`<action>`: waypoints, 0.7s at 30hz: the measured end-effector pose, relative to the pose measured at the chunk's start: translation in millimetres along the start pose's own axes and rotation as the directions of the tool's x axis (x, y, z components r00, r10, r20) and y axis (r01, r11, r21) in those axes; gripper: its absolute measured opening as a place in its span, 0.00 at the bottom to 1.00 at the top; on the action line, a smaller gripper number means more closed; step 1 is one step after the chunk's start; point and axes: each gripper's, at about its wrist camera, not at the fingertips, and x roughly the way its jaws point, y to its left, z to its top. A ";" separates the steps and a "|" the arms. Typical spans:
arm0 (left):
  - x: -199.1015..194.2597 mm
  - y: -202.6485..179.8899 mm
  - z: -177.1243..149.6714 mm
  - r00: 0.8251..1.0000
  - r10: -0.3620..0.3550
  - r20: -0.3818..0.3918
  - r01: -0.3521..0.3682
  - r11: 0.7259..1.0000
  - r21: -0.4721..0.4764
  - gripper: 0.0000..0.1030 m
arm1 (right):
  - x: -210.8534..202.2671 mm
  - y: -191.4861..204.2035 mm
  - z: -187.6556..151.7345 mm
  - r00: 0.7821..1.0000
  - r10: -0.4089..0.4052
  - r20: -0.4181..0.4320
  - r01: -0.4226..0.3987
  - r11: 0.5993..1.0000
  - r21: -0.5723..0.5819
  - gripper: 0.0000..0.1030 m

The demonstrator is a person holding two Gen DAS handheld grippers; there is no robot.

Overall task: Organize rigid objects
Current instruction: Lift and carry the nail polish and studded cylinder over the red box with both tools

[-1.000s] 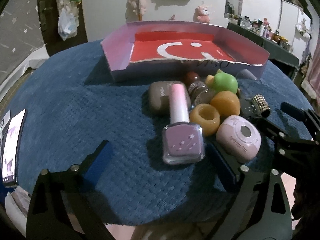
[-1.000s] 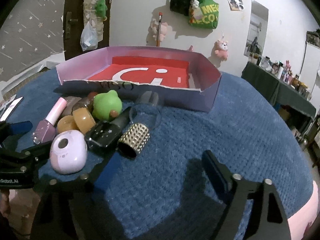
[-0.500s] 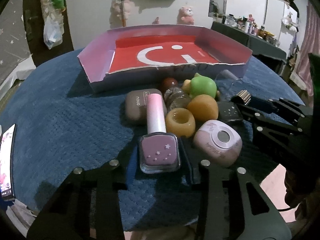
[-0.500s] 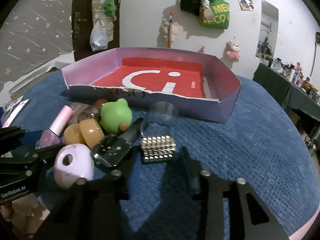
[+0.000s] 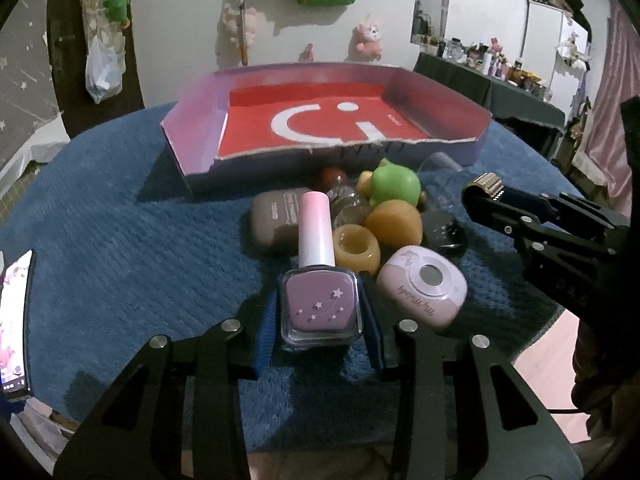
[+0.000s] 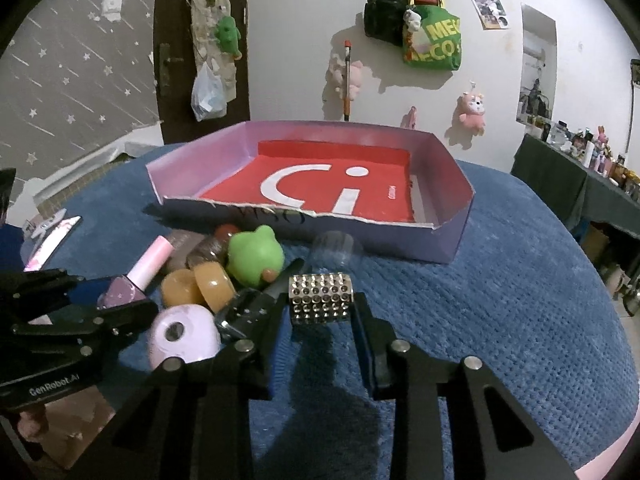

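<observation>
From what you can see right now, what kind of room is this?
Probably a lived-in bedroom or home room. Plush toys and a green tote bag hang on the wall, a side table crowded with bottles stands beyond, and the work surface is a blue blanket.

A: What lies behind my claws?
B: A white wall (image 6: pixel 288 40) hung with plush toys (image 6: pixel 472 110) and a green bag (image 6: pixel 434 42).
A: To my left, a dark door (image 6: pixel 172 60) beside star-patterned wallpaper (image 6: pixel 76 80); to my right, a cluttered dark-draped sideboard (image 5: pixel 500 88).
</observation>
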 end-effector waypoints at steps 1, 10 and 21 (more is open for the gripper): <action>-1.2 -0.3 1.0 1.000 0.001 0.005 -0.001 1.000 0.002 0.34 | -0.7 0.2 1.9 1.000 0.010 0.000 -0.010 1.000 0.003 0.31; -11.5 8.3 22.0 0.999 -0.002 0.054 0.002 1.000 -0.005 0.34 | -7.7 -2.0 16.1 0.997 0.070 0.021 -0.071 0.997 0.033 0.31; -11.1 12.2 54.0 0.996 -0.013 0.090 0.011 1.000 0.024 0.34 | -2.9 -7.5 40.3 0.993 0.116 0.022 -0.118 0.992 0.055 0.31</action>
